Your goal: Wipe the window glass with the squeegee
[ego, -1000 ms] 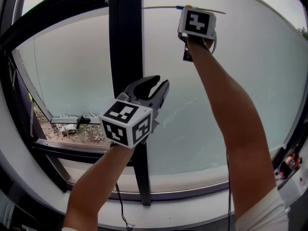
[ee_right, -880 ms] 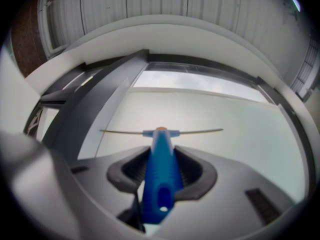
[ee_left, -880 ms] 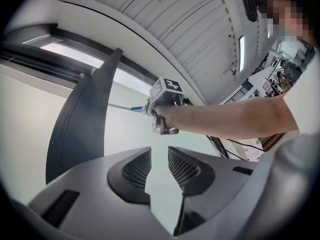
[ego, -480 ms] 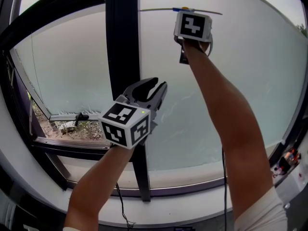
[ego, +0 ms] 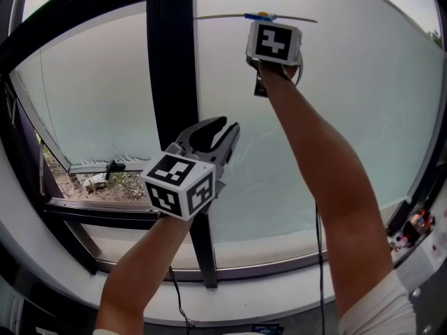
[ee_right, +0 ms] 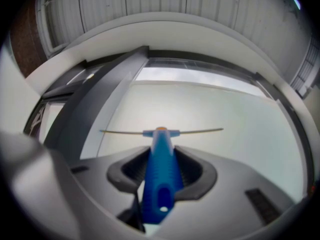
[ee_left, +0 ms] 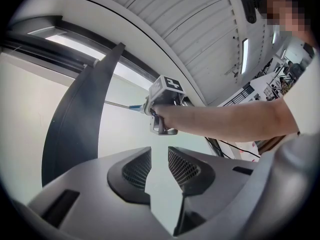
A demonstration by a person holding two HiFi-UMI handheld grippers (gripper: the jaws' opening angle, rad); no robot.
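Two half-seconds on, barely any travel: squeegee (ee_right: 161, 179) clenched by its blue handle in the right gripper (ee_right: 161, 156), blade crosswise near the top of the right-hand window glass (ego: 349, 103), at much the same offset right of the dark mullion (ego: 171, 82) as before, only the whole view drifting left. Left gripper (ego: 213, 132) parked lower and nearer, in front of the mullion, claw released with nothing in its narrow gap. Probably poised at the head of a stroke, nearly the whole pane below left to wipe.

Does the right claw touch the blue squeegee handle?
Touching. The right gripper view shows the right claw closed on the blue squeegee handle, both jaws pressing its sides.
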